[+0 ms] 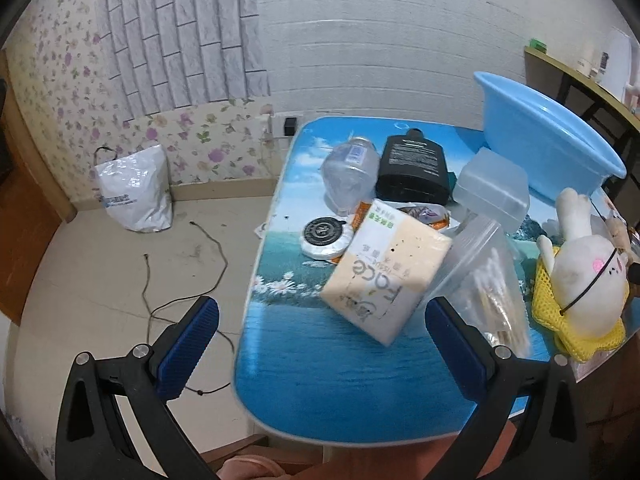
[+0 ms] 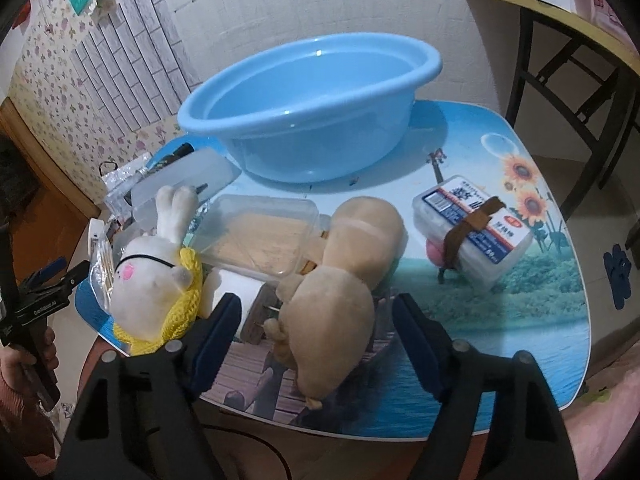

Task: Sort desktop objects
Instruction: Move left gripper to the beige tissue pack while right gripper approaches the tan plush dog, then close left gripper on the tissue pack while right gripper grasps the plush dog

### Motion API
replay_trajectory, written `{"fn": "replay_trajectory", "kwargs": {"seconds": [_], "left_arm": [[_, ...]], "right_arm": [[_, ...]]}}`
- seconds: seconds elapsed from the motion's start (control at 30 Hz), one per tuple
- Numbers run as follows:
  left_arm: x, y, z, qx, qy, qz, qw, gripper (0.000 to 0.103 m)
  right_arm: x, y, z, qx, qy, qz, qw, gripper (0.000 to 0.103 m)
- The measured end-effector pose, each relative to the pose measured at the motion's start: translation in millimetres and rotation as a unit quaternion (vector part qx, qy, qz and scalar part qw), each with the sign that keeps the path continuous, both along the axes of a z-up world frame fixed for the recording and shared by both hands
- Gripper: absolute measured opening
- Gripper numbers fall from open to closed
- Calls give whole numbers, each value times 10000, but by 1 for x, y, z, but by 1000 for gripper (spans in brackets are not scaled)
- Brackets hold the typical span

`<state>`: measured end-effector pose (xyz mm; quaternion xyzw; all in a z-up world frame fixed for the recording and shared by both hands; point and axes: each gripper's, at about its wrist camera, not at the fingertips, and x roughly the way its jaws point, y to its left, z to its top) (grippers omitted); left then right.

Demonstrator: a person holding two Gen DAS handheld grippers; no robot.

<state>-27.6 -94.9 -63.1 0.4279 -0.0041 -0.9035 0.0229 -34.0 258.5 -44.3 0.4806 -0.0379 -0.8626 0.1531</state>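
My left gripper [image 1: 322,320] is open wide above the near edge of the blue picture table [image 1: 320,384]. Just beyond its fingertips lies a cream tissue pack [image 1: 384,276]. A zip bag of cotton swabs [image 1: 484,284] lies by its right finger. My right gripper [image 2: 316,312] is open, and a tan plush toy [image 2: 340,280] lies between the jaws with gaps on both sides. A white rabbit plush [image 2: 148,268] in yellow netting sits to its left. An empty blue basin [image 2: 424,60] stands at the back.
A black bottle [image 1: 412,168], a clear bottle [image 1: 352,172], a round tin [image 1: 324,236] and a clear lidded box [image 1: 492,188] crowd the table's middle. A banded swab box [image 2: 472,224] lies right. A white bag [image 1: 136,192] and cables [image 1: 180,272] are on the floor.
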Motion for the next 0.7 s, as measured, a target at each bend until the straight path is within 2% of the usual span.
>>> {"fn": "replay_trajectory", "kwargs": {"seconds": [0.2,0.33,0.37,0.43,0.5,0.57,0.7], "left_arm": [[-15,7,-8,-64,48,-331,9994,103],[-21,6,-9,38,97,-433,9990,103],[-22,6,-8,63,115,-440,9989,102],[-20,7,-8,163,127,-520,9984,92],[-17,8,-7,358,144,-695,9968,71],[-14,11,-6,412,152,-791,9959,56],[-9,17,-2,283,168,-856,9958,54]], "right_arm": [[-6,-6,-5,107,-137,0,9998,78],[-7,-9,-7,120,-180,13,9998,77],[-7,-10,-7,111,-156,42,9998,72],[-8,-10,-5,107,-119,32,9999,64],[-10,-6,-3,134,-108,-47,9998,50],[-11,-1,-3,30,-152,-59,9999,48],[-8,2,-1,42,-94,-79,9999,47]]}}
